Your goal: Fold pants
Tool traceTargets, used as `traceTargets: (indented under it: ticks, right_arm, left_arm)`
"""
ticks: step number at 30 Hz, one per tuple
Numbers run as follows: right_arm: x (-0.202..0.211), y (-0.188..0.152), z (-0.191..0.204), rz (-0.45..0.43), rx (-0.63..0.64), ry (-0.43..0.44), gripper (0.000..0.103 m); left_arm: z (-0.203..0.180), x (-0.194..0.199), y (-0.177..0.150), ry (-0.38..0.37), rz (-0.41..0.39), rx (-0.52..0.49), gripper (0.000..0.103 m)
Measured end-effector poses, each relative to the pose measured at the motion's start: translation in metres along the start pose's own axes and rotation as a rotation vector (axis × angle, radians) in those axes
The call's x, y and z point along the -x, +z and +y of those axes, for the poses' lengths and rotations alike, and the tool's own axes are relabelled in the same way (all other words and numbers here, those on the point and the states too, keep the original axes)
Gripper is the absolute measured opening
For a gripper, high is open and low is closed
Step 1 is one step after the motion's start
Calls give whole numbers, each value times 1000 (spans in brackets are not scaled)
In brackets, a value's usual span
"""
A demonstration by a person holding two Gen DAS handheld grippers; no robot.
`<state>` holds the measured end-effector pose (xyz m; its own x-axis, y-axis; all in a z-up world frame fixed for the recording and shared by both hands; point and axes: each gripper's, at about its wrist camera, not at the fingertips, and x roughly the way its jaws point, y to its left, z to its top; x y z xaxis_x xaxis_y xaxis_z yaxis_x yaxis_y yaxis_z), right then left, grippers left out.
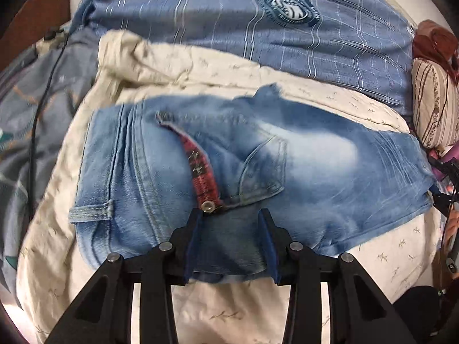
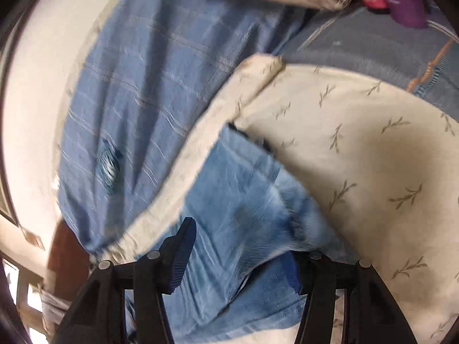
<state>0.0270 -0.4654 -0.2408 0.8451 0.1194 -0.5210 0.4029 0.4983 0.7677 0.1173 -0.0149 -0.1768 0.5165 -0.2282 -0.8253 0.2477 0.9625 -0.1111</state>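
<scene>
Light blue jeans (image 1: 301, 172) lie folded on a cream leaf-print sheet (image 1: 200, 66), with the fly's red lining and a metal button (image 1: 208, 206) showing. My left gripper (image 1: 231, 213) hangs over the near edge of the jeans beside that button. Its jaws stand apart with denim lying loosely between them, and the pads do not press on it. In the right wrist view, blurred by motion, my right gripper (image 2: 241, 246) is open over the jeans (image 2: 243, 200). A denim fold covers the tip of its right finger.
A blue plaid cloth (image 1: 229, 14) with a round badge lies beyond the sheet (image 2: 373, 157) and shows again as plaid cloth (image 2: 137, 100). A striped pillow (image 1: 433, 109) sits at the right edge. A black cable (image 1: 43, 86) runs over grey bedding on the left.
</scene>
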Motion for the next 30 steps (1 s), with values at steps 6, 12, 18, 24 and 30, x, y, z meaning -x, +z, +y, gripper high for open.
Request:
traceTargets:
  ticks: [6, 12, 18, 24, 30]
  right_arm:
    - [33, -6, -6, -114, 42, -70, 59]
    - [80, -5, -4, -204, 120, -179, 59]
    - [54, -11, 50, -78, 342, -188, 59]
    - [-3, -20, 46, 136, 357, -263, 59]
    - [-12, -27, 20, 295, 372, -317, 55]
  left_arm:
    - [8, -1, -15, 18, 70, -33, 40]
    - [6, 3, -24, 34, 75, -68, 39]
    - [5, 3, -23, 52, 78, -67, 39]
    - [4, 3, -24, 61, 86, -74, 39]
    - [11, 2, -25, 35, 104, -50, 39]
